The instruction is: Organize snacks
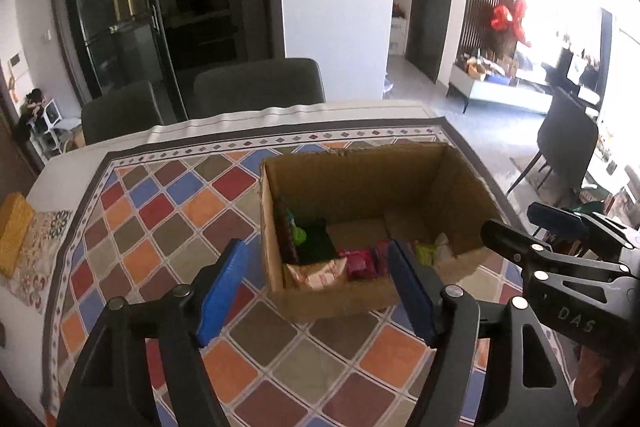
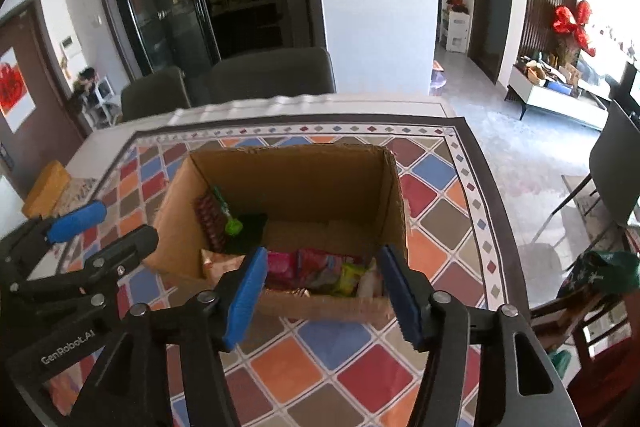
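inspector: two views to check. left wrist first: the left gripper [image 1: 316, 291] stands released, nothing between its blue pads. the cardboard box [image 1: 464, 187] sits just beyond the fingertips on the table [image 1: 168, 223], and the snacks [image 1: 360, 263] lie in its near half, ahead of and between the fingers.

assessor: the hazard there?

inspector: the right-hand finger overlaps the near wall of the box. my judgement: a forward push could catch that wall and slide the box.

assessor: and the right wrist view?

inspector: the right gripper [image 2: 324, 295] is likewise spread and empty. the packets sit just past its fingertips. the left gripper is close beside its left finger. i judge that both reaching into the box at once risks a clash, or crushing the soft packets.
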`<move>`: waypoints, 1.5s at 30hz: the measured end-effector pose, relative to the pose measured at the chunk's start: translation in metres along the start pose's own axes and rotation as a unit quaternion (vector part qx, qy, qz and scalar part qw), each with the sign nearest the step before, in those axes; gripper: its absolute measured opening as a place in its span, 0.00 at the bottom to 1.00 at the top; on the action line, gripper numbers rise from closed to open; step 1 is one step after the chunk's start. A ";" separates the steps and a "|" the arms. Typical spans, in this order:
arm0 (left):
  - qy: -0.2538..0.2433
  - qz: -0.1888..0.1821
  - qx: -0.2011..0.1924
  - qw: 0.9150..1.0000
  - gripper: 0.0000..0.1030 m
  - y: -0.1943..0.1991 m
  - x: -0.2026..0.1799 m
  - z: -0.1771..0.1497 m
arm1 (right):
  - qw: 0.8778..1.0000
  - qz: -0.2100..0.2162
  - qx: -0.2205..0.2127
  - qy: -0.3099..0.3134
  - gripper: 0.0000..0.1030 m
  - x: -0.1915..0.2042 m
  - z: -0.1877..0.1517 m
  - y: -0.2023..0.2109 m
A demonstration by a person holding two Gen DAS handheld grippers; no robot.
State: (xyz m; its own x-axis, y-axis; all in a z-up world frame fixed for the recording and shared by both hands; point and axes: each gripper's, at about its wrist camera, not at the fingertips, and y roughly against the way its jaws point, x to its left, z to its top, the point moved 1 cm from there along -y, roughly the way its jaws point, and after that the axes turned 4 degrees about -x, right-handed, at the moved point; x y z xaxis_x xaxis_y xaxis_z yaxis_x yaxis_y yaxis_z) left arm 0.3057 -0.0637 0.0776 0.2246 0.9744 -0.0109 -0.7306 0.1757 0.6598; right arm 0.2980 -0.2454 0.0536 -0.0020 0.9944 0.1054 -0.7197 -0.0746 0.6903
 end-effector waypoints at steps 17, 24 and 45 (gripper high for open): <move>-0.015 0.053 -0.138 0.989 0.99 0.105 -0.017 -0.062 | 0.988 -0.053 -0.142 0.004 0.86 0.002 -0.072 0.109; -0.002 0.039 -0.167 0.985 1.00 0.137 -0.018 -0.081 | 0.982 -0.056 -0.182 0.008 0.86 0.005 -0.089 0.142; -0.009 0.047 -0.214 0.976 1.00 0.191 -0.026 -0.107 | 0.968 -0.044 -0.246 0.021 0.90 0.017 -0.127 0.201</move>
State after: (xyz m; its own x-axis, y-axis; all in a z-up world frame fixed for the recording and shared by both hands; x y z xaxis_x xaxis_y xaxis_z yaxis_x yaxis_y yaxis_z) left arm 0.0915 -0.0402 0.1235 0.1520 0.9870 0.0514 -0.9501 0.1316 0.2829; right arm 0.0648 -0.2341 0.1036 0.0533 0.9982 0.0261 -0.9619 0.0443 0.2698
